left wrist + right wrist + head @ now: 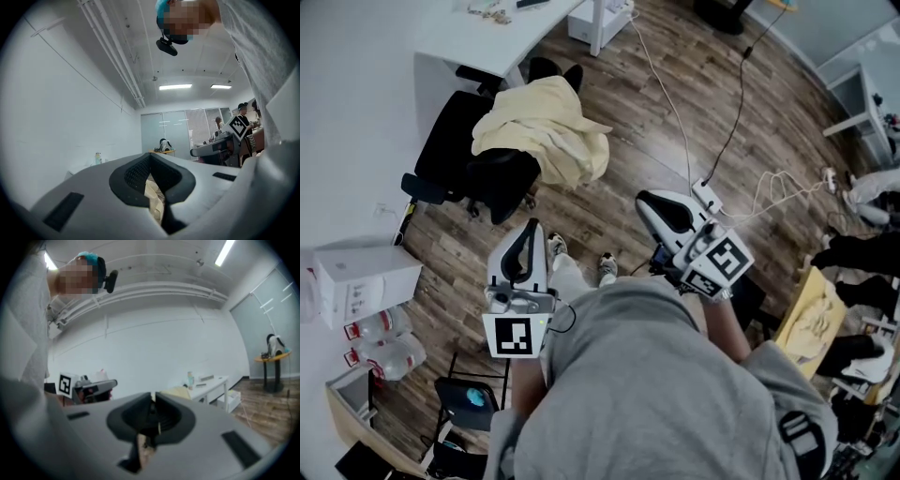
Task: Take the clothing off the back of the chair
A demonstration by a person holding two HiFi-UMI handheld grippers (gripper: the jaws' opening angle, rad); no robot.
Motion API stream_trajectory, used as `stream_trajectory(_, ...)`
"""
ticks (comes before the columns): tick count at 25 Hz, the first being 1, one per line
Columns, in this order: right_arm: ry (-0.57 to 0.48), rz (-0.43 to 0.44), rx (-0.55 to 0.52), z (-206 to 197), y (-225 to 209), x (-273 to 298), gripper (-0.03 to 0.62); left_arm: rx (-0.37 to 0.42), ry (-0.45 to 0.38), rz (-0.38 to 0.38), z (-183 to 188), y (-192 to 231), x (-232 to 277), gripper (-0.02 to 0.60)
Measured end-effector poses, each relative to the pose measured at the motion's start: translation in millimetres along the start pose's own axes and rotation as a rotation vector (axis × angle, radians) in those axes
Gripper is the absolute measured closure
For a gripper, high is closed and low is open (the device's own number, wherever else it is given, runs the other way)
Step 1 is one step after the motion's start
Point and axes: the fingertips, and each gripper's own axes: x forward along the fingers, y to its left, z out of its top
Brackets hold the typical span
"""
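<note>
- The yellow garment (546, 127) is lying draped over the back and seat of the black chair (459, 155). The chair is standing beside the white desk (492, 37), well apart from both grippers.
- The left gripper (529, 228) is pointing towards the chair with its jaws pressed together and nothing caught between them. The yellow showing through the slot in the left gripper view is the garment far ahead, not a catch.
- The right gripper (643, 199) is hovering off to the side, its jaws likewise closed tight and empty.
- The step in hand looks like the approach, so both pairs of jaws are needing to spread wide before they reach the fabric.
- A good grip is probably lying along the top, where the cloth is bunching over the chair's back. Each gripper should be taking a thick fold rather than a thin edge, at two spots set apart.
- Lifting should be going upward and clear of the back. A sideways tug is likely setting an office chair swivelling or rolling, or snagging the cloth on the armrest.
- A white cable (670, 103) is running across the wood floor to a power strip (706, 195) near the person's feet, so footing needs watching on the way in.
</note>
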Motion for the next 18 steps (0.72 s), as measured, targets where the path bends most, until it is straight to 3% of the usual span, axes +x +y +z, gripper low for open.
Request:
stream_trajectory(8, 0.007, -0.073, -0.019, 10, -13, 52, 0.559, -0.03, -0.029, -0.089, 6, 51, 43, 0.546)
stream_trajectory(18, -0.028, -0.171, -0.014, 19, -16, 106, 0.559, -0.002, -0.03, -0.229, 4, 98, 75, 0.546)
